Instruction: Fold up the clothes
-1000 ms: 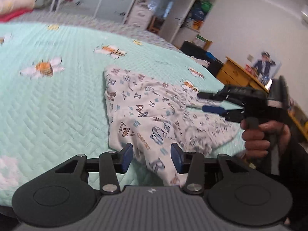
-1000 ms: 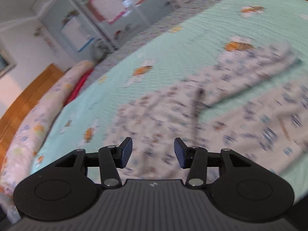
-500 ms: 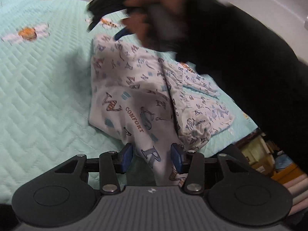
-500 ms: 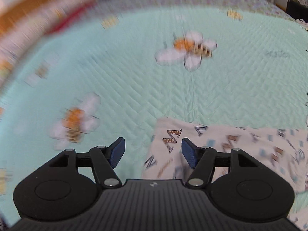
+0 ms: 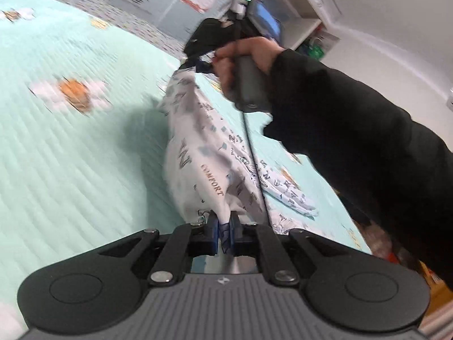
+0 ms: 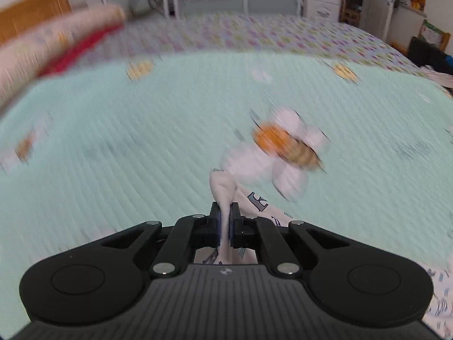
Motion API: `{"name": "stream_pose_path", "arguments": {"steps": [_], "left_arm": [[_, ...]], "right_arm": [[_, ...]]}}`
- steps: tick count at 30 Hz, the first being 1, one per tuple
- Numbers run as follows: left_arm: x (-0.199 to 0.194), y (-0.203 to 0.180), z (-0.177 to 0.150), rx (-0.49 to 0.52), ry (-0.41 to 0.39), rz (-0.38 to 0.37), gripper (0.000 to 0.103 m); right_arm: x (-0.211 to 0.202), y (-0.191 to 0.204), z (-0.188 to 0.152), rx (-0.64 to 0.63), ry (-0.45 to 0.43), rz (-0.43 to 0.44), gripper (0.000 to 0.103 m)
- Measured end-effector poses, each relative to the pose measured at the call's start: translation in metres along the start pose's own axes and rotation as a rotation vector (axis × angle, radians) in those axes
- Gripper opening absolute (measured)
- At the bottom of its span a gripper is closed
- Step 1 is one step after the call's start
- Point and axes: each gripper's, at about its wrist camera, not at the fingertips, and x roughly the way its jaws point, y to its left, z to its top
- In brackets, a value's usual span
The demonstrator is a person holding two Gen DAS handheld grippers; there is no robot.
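Both tools, left tool (image 5: 223,231) and right tool (image 6: 225,226), are clenched on opposite ends of the letter-print garment (image 5: 198,153), lifting one edge taut above the bed (image 5: 70,155), seemingly for folding.

Right tool (image 6: 225,224) pinched on a white lettered garment (image 6: 226,191) above the blurred mint bee-print bedspread (image 6: 141,147).

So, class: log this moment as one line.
left gripper: shut on garment | right gripper: shut on garment | garment partly lifted off bedspread
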Motion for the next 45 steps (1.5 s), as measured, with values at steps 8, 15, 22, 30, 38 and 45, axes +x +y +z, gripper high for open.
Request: {"name": "stream_pose_path", "arguments": {"steps": [8,15,22,30,38,45], "left_arm": [[-0.019,0.046,-0.013,-0.132,0.021,0.081,0.02],[-0.035,0.032,-0.02,-0.122,0.012,0.066,0.032],[-0.043,-0.02,-0.032,0.013,0.04,0.102,0.033],[-0.054,-0.073,-0.038,0.186,0.058,0.172,0.035],[-0.044,-0.056,-0.032,0.152,0.065,0.282,0.038],[-0.034,-0.052,-0.018,0.074,0.041,0.312,0.039]], "right_arm": [[-0.034,-0.022,-0.035,0.067,-0.068,0.102,0.037],[-0.157,-0.179,-0.159,0.239,-0.119,0.056,0.054],[-0.206,-0.255,-0.285,0.53,-0.042,0.219,0.054],[-0.208,-0.233,-0.305,0.437,-0.046,0.214,0.054],[-0.24,-0.353,-0.339,0.72,-0.155,0.057,0.054],[-0.231,-0.377,-0.355,0.835,-0.181,0.046,0.055]]}}
